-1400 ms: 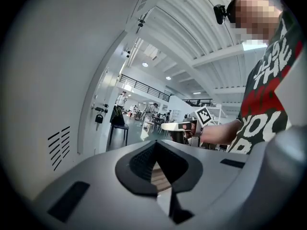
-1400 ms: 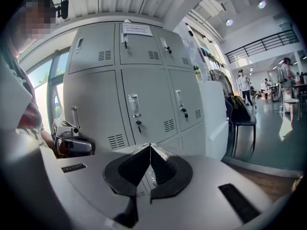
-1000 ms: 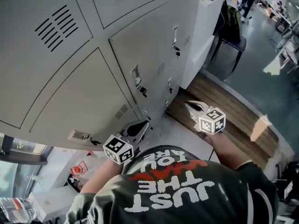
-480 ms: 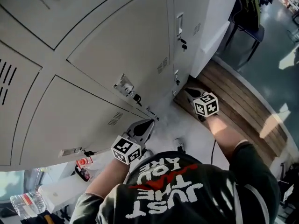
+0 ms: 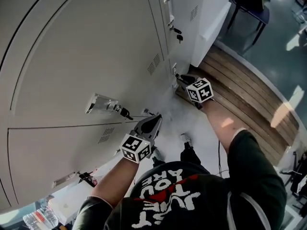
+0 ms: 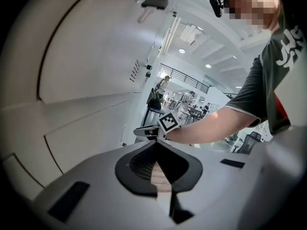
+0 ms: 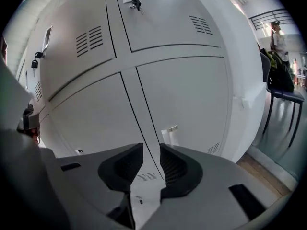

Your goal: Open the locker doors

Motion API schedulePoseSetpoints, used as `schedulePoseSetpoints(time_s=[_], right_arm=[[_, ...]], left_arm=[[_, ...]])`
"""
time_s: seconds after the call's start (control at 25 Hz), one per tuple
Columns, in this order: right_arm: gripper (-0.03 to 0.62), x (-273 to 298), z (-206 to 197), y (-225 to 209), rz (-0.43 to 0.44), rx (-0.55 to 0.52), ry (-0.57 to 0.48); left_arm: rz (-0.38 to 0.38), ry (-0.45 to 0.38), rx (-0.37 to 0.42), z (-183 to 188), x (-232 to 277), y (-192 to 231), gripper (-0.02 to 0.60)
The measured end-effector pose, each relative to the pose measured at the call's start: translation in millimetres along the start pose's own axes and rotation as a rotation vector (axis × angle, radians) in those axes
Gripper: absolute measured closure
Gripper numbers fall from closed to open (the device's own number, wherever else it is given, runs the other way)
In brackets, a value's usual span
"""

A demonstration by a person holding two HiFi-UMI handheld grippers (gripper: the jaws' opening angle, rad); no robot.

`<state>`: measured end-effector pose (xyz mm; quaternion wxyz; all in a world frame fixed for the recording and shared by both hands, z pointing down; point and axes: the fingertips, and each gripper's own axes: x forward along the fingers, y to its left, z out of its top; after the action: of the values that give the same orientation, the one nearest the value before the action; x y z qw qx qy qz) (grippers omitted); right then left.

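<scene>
While both grippers sit low before the shut locker doors (image 5: 86, 47), the left gripper (image 5: 153, 120) keeps its jaws pressed together on nothing. The right gripper (image 5: 181, 77), whose jaws have just been opening to a narrow, empty gap, faces the lower doors.

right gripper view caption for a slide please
Right gripper, its empty jaws just opening, faces the closed pale grey metal locker doors.

Upside-down "YOU ARE" and "JUST" on the dark shirt (image 5: 192, 195)
</scene>
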<state>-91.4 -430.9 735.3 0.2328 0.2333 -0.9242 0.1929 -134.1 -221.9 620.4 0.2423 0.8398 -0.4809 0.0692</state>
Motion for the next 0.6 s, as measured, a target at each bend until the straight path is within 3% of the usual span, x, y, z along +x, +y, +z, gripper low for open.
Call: schedulePoseSetpoints(time_s=[0.36,0.6], right_arm=[[0.41,49.7,-7.0,-18.9,0.066,-0.112,0.05],[0.376,69.0,-1.6,-18.9,0.104,-0.176,0.06]], left_arm=[[0.045,0.066,-0.092,-32.4,36.9,26.1,0.58],[0.054,0.09,-0.1,-40.6,48.8,30.7,0.58]])
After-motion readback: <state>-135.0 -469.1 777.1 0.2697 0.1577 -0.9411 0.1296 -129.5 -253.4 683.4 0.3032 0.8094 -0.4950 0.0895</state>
